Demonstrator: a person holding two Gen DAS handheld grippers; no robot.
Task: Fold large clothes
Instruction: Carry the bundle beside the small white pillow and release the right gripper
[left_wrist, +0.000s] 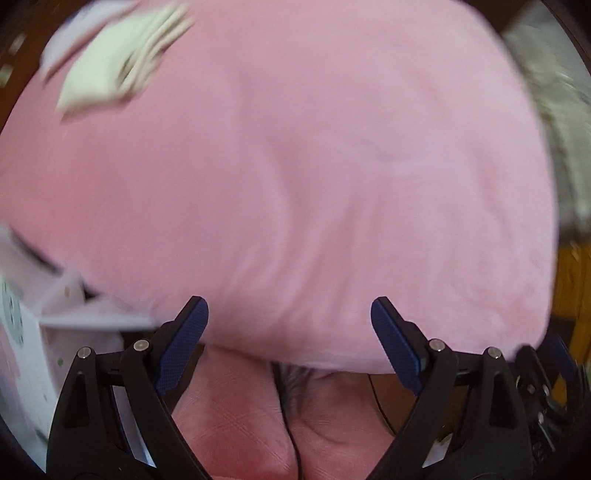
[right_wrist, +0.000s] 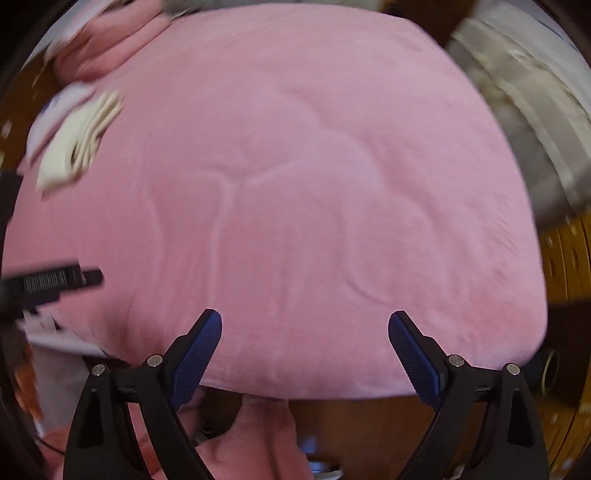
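Pink garment (left_wrist: 295, 177) spread flat, filling both views, near edge just ahead of both grippers. Cream folded cloth (left_wrist: 110, 70) resting on its far left corner. Left gripper (left_wrist: 290, 332) and right gripper (right_wrist: 304, 343) jaws spread wide, holding nothing.
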